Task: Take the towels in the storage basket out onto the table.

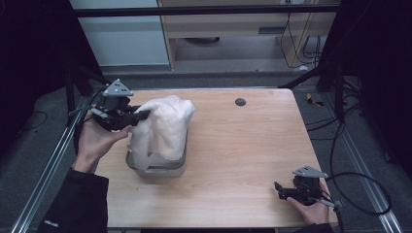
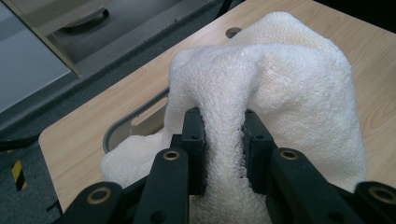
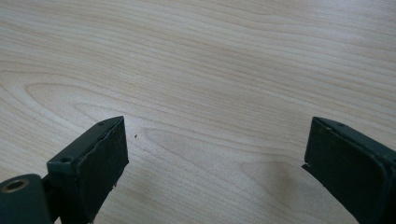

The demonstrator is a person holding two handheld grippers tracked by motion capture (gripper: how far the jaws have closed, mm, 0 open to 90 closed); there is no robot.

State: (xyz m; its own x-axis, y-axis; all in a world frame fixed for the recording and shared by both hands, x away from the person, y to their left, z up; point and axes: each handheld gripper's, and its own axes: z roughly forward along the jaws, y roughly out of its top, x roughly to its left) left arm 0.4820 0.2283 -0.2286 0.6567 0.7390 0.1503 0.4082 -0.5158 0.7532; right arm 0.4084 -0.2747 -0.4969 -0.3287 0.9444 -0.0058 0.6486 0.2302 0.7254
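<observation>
The left gripper pinched the towel, half-draped over the bin; the right gripper rested spread, lower right.

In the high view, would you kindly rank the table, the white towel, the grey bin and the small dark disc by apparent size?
1. The table, by far the largest.
2. The white towel.
3. The grey bin; the towel covers much of it, so its rank against the towel is unsure.
4. The small dark disc, the smallest.
</observation>
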